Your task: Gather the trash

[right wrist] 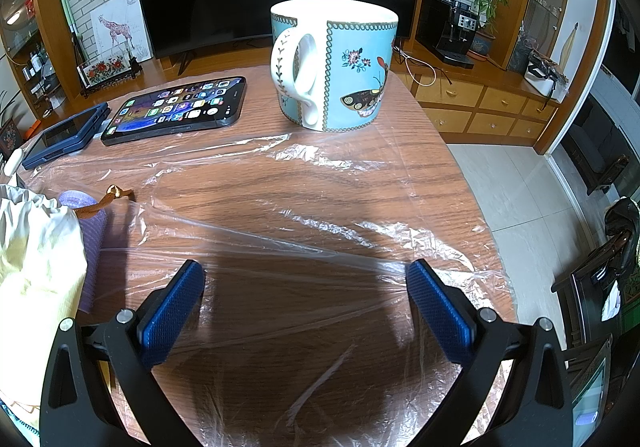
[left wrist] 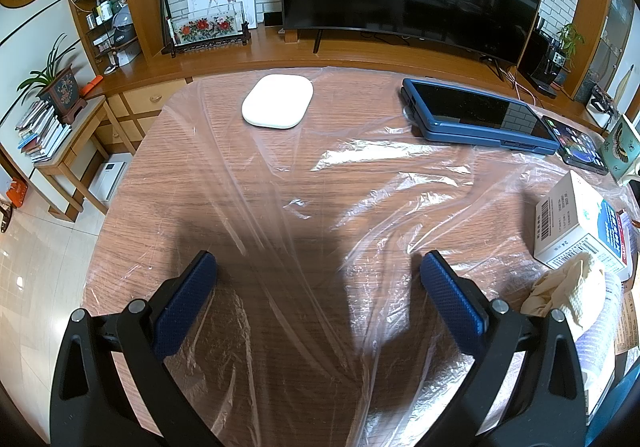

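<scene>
Flat plastic film (left wrist: 304,207) under parted fingers (left wrist: 450,297)

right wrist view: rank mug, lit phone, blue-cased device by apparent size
1. Mug, largest in frame.
2. Lit phone, nearly as wide but flatter.
3. Blue-cased device, smallest.

The device lies farther off near the fisheye edge, so this ranks looks only, not true size.

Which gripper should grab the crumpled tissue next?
Probably the left. In its view the left gripper is open with the tissue just beside its right finger. The right gripper, also open, faces the mug; the tissue lies at its far-left edge.
</scene>
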`<state>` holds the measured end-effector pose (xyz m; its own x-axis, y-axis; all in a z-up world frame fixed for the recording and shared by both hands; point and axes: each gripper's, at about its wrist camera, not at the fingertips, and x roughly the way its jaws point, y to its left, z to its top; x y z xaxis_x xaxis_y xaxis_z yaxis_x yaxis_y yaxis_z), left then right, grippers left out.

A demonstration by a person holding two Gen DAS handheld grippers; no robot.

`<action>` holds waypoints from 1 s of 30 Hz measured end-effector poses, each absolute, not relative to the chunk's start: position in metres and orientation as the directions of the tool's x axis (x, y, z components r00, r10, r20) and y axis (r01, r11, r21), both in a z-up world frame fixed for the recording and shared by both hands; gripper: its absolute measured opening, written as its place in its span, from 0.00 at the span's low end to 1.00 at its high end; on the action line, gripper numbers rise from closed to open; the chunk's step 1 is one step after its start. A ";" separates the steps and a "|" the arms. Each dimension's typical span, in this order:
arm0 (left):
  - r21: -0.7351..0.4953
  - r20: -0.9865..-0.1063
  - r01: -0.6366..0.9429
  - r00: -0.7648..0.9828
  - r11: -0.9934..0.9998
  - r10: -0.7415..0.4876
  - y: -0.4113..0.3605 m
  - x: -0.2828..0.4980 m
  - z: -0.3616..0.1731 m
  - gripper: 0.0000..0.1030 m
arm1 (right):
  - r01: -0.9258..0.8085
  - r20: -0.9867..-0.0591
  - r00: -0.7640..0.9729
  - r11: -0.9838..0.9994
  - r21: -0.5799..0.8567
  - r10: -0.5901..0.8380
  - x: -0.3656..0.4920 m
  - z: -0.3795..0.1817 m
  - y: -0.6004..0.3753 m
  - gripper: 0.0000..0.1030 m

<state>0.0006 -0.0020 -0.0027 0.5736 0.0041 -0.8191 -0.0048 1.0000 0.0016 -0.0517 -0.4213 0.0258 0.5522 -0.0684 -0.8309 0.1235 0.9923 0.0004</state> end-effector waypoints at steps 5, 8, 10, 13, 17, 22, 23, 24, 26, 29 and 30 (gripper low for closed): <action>0.002 -0.819 -0.005 0.574 1.000 0.004 -0.002 0.001 -0.003 0.99 | 0.123 -0.831 0.552 0.992 0.000 -0.068 -0.052 0.026 -0.421 0.97; 0.002 -0.819 -0.005 0.574 1.000 0.004 -0.002 0.001 -0.003 0.99 | 0.123 -0.831 0.552 0.992 0.000 -0.068 -0.052 0.026 -0.421 0.97; 0.002 -0.819 -0.005 0.574 1.000 0.004 -0.003 0.001 -0.003 0.99 | 0.123 -0.831 0.552 0.992 0.000 -0.068 -0.052 0.026 -0.421 0.97; 0.002 -0.819 -0.005 0.574 1.000 0.004 -0.003 0.002 -0.003 0.99 | 0.123 -0.831 0.552 0.992 0.000 -0.068 -0.052 0.026 -0.421 0.97; 0.002 -0.819 -0.006 0.574 1.000 0.005 -0.003 0.002 -0.004 0.99 | 0.128 -0.831 0.552 0.992 0.000 -0.072 -0.051 0.026 -0.421 0.97; 0.002 -0.819 -0.005 0.574 1.000 0.004 -0.003 0.004 -0.004 0.99 | 0.131 -0.830 0.552 0.991 0.000 -0.073 -0.051 0.026 -0.421 0.97; 0.002 -0.819 -0.005 0.574 1.000 0.004 -0.003 0.004 -0.004 0.99 | 0.125 -0.831 0.552 0.992 -0.002 -0.072 -0.051 0.026 -0.421 0.97; 0.002 -0.819 -0.003 0.574 1.000 0.004 -0.003 0.004 -0.004 0.99 | 0.121 -0.837 0.544 0.993 0.001 -0.065 -0.049 0.027 -0.420 0.96; 0.007 -0.828 0.013 0.560 1.000 -0.001 -0.003 0.004 -0.003 0.99 | 0.127 -0.848 0.525 0.992 -0.010 -0.076 -0.053 0.032 -0.421 0.96; 0.039 -0.798 0.008 0.602 0.999 0.026 0.000 -0.009 0.016 0.99 | 0.109 -0.786 0.607 0.992 -0.061 -0.115 -0.075 0.070 -0.413 0.96; 0.034 -0.785 0.022 0.619 0.999 0.013 0.002 -0.016 0.029 0.99 | 0.090 -0.762 0.638 0.993 -0.071 -0.112 -0.087 0.084 -0.408 0.96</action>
